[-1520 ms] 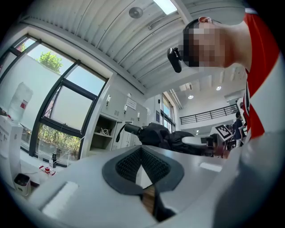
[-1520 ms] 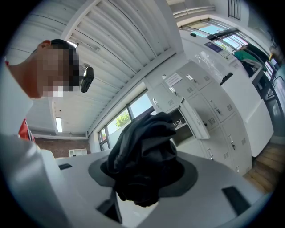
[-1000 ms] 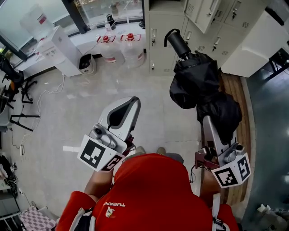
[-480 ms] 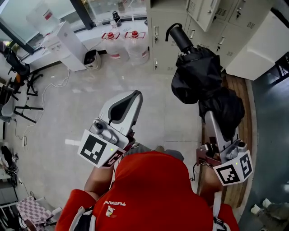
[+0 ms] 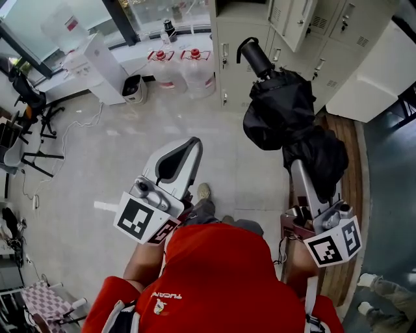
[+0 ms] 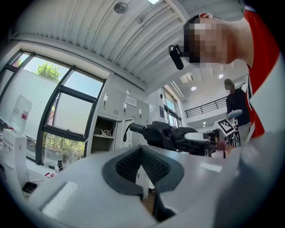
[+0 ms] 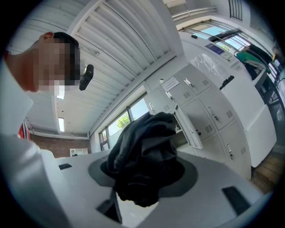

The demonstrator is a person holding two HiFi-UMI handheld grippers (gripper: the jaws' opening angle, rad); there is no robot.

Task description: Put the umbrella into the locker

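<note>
Umbrella point(image 5: 286, 123) folds hide right tongs point(image 7: 142, 178) tips; open locker point(image 5: 242, 8) top cut off.

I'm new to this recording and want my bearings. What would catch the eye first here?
A bunched black umbrella dominates the right of the head view, clamped in the right gripper, its handle end pointing toward the grey lockers ahead. The left gripper is held out beside it, fingers together and empty. Two big water bottles stand on the floor by the lockers.
</note>
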